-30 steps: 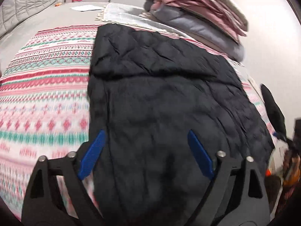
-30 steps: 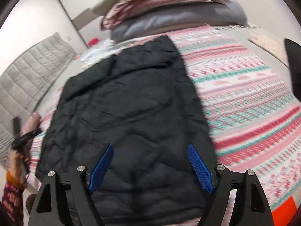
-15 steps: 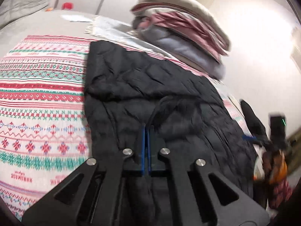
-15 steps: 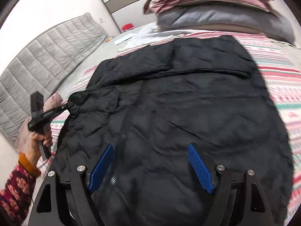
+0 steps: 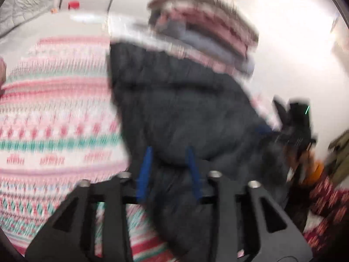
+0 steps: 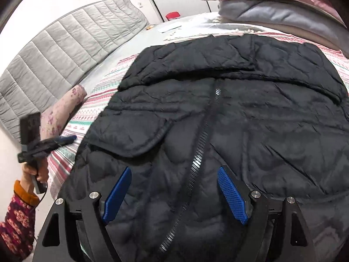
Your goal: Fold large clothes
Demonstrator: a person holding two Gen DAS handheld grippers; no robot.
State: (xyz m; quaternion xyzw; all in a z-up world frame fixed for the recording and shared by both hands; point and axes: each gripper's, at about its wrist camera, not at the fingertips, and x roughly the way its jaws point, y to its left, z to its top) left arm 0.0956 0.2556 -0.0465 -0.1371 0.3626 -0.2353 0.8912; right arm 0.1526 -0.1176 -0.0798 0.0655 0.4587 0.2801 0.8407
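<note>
In left view, jacket perhaps between blurred fingers.

Left wrist view heavily motion-blurred, wall glare upper right; right wrist view sharp, fisheye-bent edges

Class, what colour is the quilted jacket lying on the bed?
Black. The quilted jacket shows best in the right wrist view, lying on the pink-striped bedspread.
</note>
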